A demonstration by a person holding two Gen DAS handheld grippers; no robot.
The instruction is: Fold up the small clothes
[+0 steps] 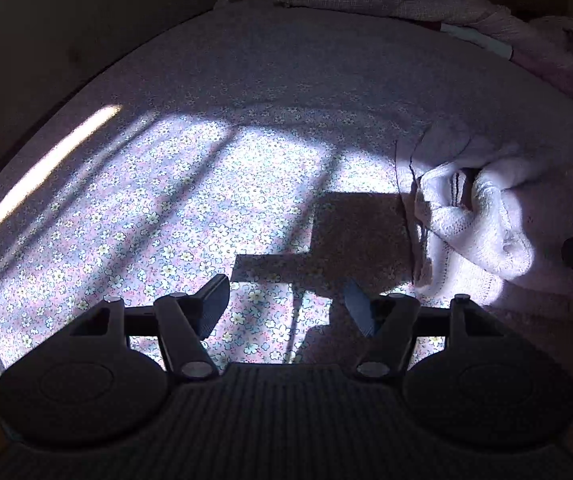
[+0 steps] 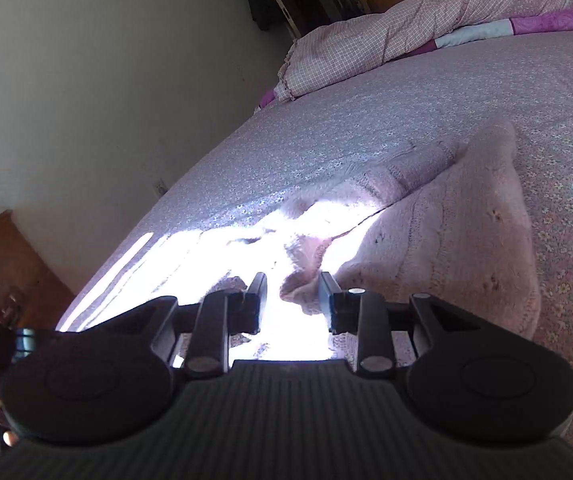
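Handling call: pink knit garment (image 2: 438,216) lies rumpled on the bed (image 2: 366,112) — soft, light, floppy, low-slip. Right hand-held gripper (image 2: 293,300) jaws apart, bunched edge between them; pinch there. Left hand-held gripper (image 1: 286,304) wide apart, garment off to its right.

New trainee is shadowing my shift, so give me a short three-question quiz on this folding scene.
1. True or false: the left gripper is clamped on the pink knit garment.
2. Which gripper has a bunched fold of the garment between its open fingers: A) left, B) right?
3. Fill in: the garment lies on a ______-print bedsheet.

Key:
1. False; it is open over bare sheet, with the garment off to its right.
2. B.
3. Floral.
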